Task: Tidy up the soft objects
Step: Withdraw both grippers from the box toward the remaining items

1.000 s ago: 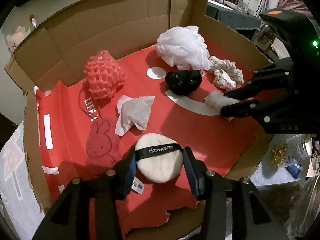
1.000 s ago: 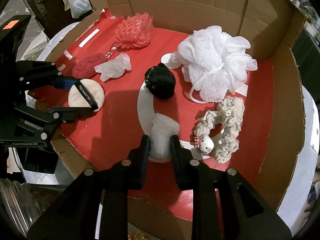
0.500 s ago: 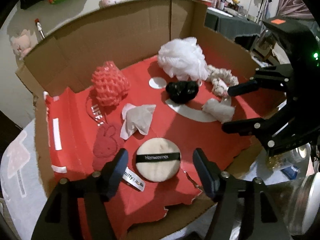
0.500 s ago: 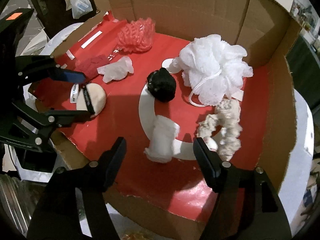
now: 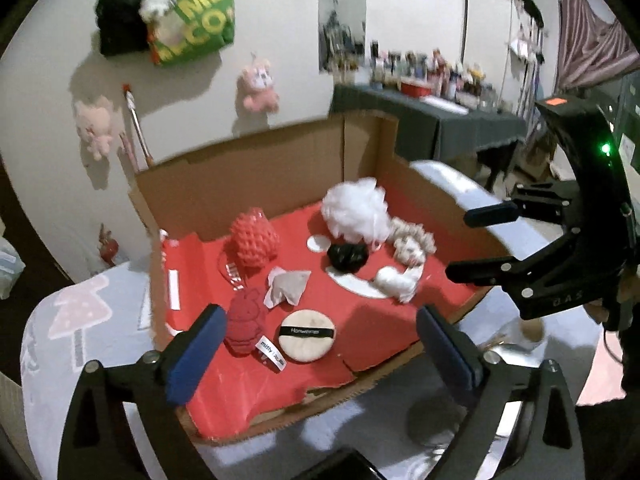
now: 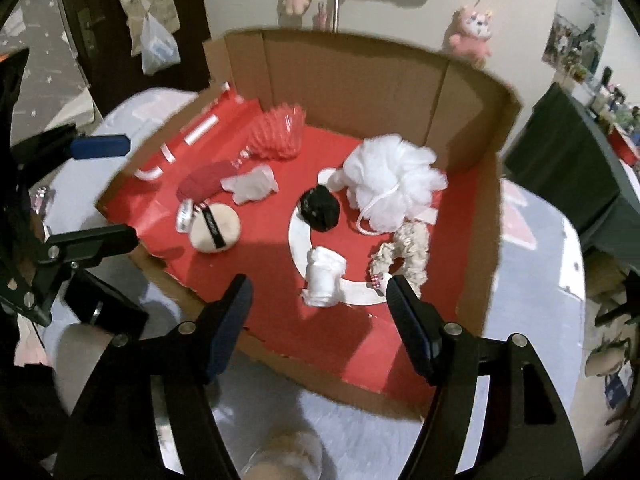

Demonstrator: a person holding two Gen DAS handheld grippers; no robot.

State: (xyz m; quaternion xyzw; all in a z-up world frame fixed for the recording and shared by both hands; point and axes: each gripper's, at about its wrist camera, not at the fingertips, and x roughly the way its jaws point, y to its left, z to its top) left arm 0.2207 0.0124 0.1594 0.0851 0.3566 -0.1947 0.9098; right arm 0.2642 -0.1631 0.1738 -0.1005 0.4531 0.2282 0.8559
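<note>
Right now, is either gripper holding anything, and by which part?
Nothing is held. The left gripper and right gripper are both open, clear of the powder puff and the rolled white cloth, which lie in the cardboard box.

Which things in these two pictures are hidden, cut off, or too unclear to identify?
- Left wrist view: the items on the dark table are blurred and too small to identify.
- Right wrist view: the cream scrunchie's near end is hidden behind the right gripper.
- Right wrist view: the green bag on the wall is cut off by the top edge.
- Right wrist view: the red rabbit cloth is too flat and blurred to show its shape; the left wrist view shows it.
</note>
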